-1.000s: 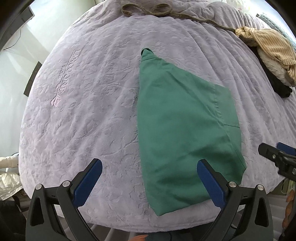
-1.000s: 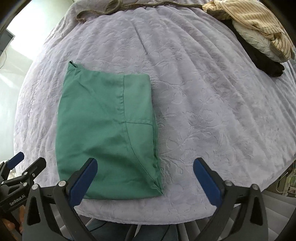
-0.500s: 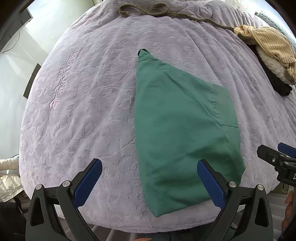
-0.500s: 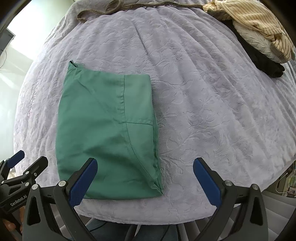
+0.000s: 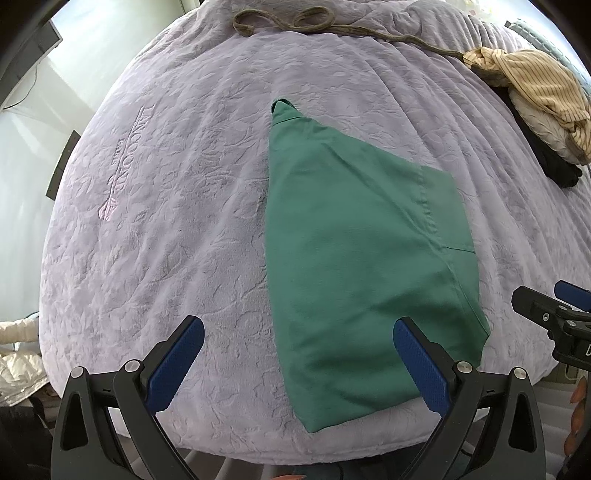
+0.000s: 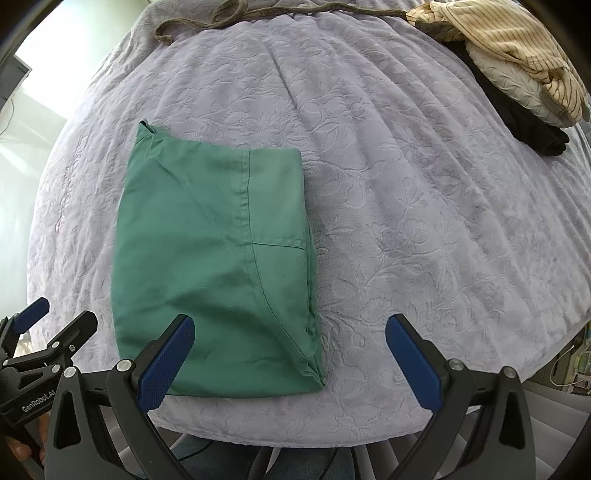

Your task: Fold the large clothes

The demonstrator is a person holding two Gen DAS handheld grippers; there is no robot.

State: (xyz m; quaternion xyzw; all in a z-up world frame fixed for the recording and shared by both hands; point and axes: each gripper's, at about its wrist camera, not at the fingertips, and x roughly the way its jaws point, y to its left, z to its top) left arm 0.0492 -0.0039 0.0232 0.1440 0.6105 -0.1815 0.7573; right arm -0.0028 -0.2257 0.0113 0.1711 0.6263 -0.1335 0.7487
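A green garment [image 5: 354,251] [image 6: 214,266] lies folded into a compact rectangle on the lilac quilted bed cover [image 5: 177,206] [image 6: 424,206], near the front edge. My left gripper [image 5: 299,365] hovers open above the garment's near-left part, nothing between its blue pads. My right gripper [image 6: 290,360] is open too, over the garment's near-right corner, holding nothing. Each gripper shows at the edge of the other's view: the right gripper [image 5: 554,317] and the left gripper [image 6: 44,332].
A pile of clothes [image 5: 535,99] [image 6: 517,70], striped tan on cream and black, sits at the far right. A brown cord or belt [image 5: 295,22] [image 6: 221,18] lies along the far edge. The bed's front edge is just below the grippers.
Both grippers stay open and almost still; the left view has drifted slightly, so the garment sits a little more to the left in it. The garment itself has not moved.
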